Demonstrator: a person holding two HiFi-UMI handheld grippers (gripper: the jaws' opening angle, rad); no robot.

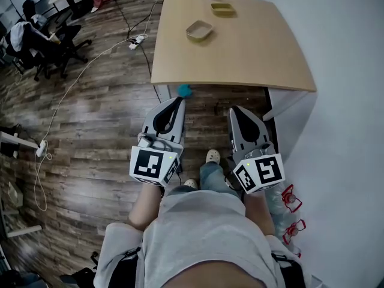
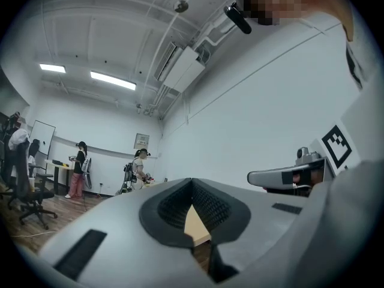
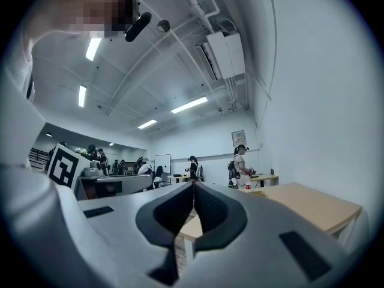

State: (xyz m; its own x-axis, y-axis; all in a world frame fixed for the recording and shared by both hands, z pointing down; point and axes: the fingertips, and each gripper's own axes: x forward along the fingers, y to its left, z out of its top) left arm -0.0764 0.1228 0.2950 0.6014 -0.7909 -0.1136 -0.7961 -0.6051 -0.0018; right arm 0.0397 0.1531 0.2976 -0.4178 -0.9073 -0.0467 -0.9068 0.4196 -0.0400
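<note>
Both grippers, left (image 1: 178,99) and right (image 1: 236,110), have their fingers pressed together and empty. They point lengthwise at the desk (image 1: 252,59), short of its near edge. A tray (image 1: 199,30) sits askew on the desk's far half.

The left claw (image 1: 179,99) and right claw (image 1: 235,110) are finished in grey with black pads, their cubes marked in black-and-white squares. A beige tray (image 1: 199,30) and an olive tray (image 1: 223,8) are seen against the pale wooden tabletop (image 1: 252,53), and the floor (image 1: 90,113) is patterned in dark-brown planks.
</note>
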